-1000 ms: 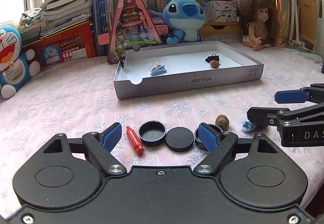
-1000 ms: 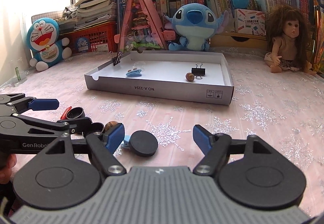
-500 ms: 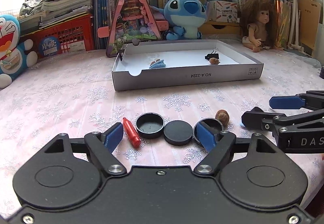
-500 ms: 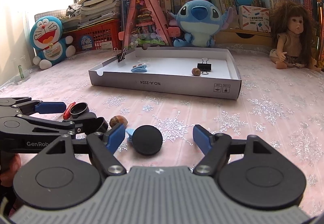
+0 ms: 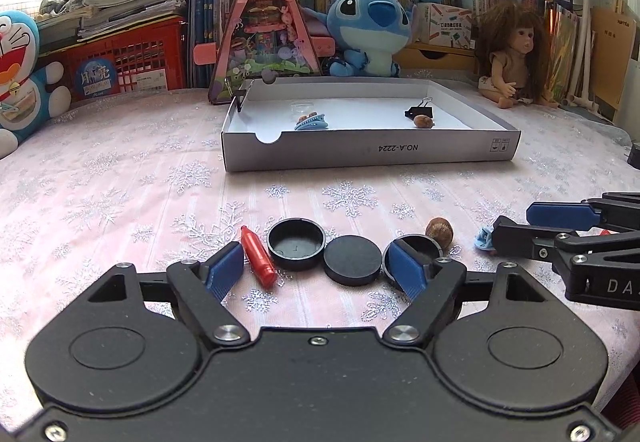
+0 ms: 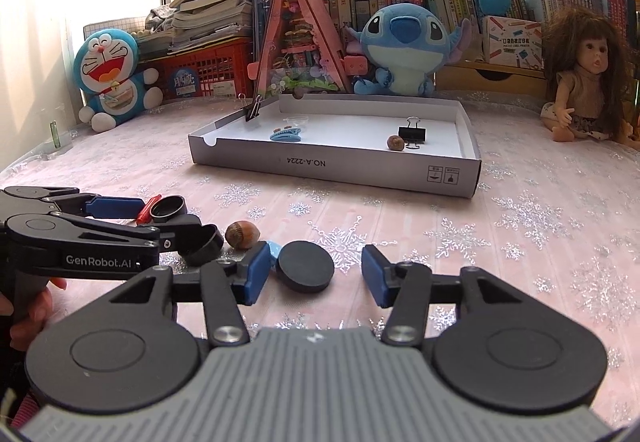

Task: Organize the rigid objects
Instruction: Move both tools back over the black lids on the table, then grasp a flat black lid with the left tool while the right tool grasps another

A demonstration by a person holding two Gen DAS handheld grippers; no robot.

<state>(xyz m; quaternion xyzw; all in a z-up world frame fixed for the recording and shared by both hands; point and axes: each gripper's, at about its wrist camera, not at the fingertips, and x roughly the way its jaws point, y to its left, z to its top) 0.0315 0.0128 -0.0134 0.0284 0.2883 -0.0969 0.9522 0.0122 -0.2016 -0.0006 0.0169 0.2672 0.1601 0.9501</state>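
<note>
Snowflake tablecloth [image 5: 120, 202], black caps [image 5: 352, 260] between both grippers' wide-open, empty fingers [image 5: 226, 268], left [image 5: 320, 268] and right [image 6: 314, 276].

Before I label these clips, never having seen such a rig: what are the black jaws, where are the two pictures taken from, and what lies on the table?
There is no robot. A person holds a two-fingered clamp in each hand, and a camera on each looks forward along its fingers. One picture comes from the left gripper, the other from the right gripper. Each also shows in the other's picture. Both stand open and hold nothing.

On the snowflake tablecloth lie a red crayon-like stick, an upturned black cap, a flat black disc, another black cap, a nut and a small blue piece. Farther back, a white cardboard tray already holds a blue hair clip, a binder clip and another nut.
</note>
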